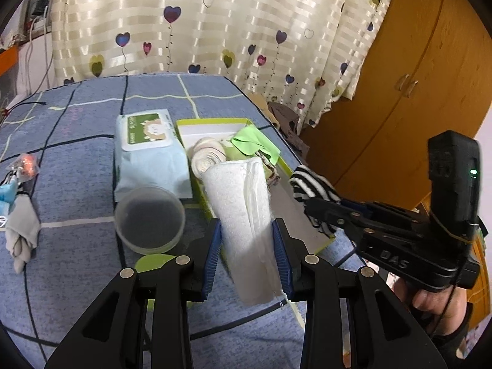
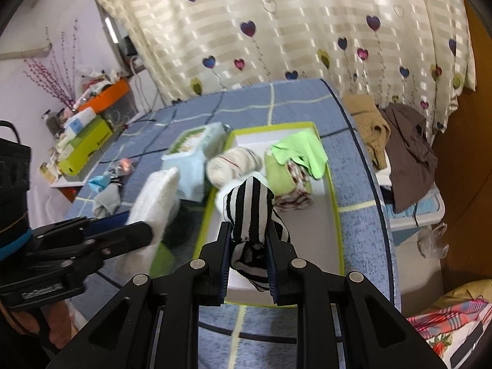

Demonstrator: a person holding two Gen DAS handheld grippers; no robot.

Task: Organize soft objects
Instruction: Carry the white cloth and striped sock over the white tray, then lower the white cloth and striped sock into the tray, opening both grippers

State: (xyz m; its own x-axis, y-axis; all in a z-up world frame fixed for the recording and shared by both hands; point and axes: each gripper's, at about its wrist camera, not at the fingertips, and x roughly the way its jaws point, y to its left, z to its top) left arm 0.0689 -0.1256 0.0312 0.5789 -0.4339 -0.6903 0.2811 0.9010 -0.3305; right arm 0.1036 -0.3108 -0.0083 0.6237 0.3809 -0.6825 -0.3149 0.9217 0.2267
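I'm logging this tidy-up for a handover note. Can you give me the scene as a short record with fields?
surface: blue checked bedcover
container: green-rimmed box, open, already holding rolled cloths and a green cloth
left tongs: shut on a rolled white towel
right tongs: shut on a black-and-white striped cloth, above the box
beside box: wipes pack, clear round tub
loose: grey cloth
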